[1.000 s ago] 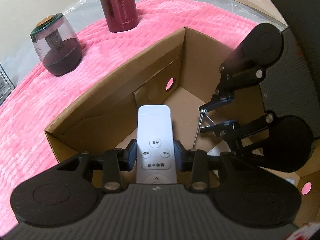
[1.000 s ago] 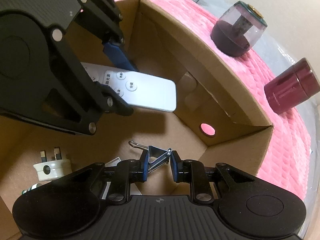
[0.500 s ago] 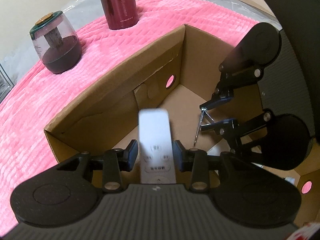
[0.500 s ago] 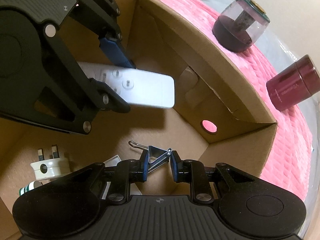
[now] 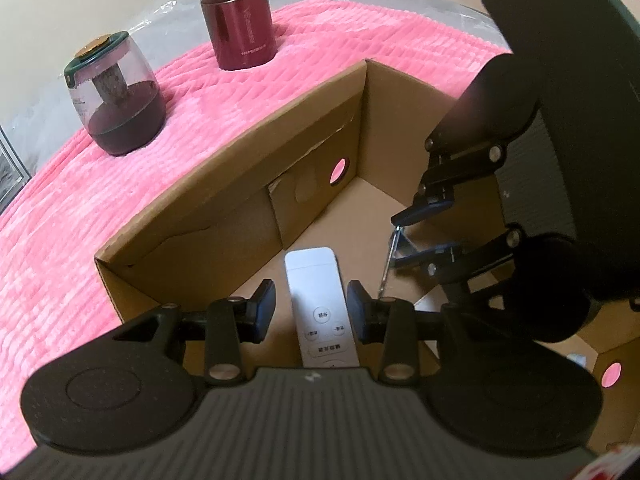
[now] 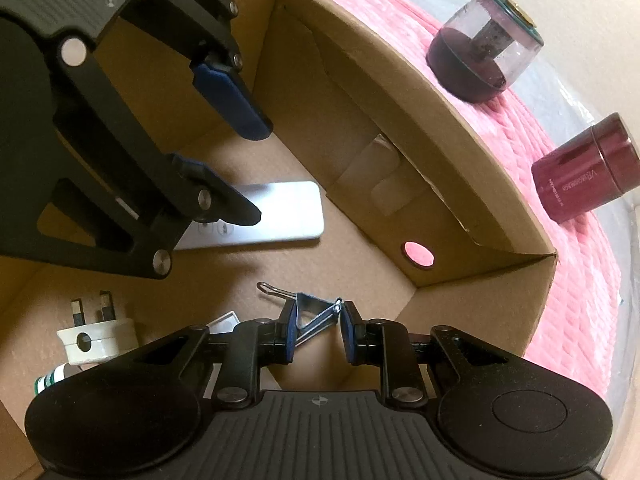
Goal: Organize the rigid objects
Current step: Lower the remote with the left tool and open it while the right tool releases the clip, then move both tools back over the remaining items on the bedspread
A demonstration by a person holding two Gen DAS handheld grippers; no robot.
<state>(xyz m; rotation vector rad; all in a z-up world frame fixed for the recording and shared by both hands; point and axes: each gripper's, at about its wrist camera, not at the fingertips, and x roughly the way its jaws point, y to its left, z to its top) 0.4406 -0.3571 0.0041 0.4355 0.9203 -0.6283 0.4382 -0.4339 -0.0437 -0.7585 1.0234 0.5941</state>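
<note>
White remote (image 5: 320, 296) lies free between your spread left tongs (image 5: 311, 312); lower your right tongs (image 6: 318, 334), pinching the binder clip (image 6: 310, 316), before releasing.

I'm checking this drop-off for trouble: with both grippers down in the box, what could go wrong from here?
The binder clip sits between the right gripper pads and may be slipping; it could fall onto the remote on the box floor. The open left gripper straddles the remote and could nudge it when lifted. The grippers are close and might collide.
</note>
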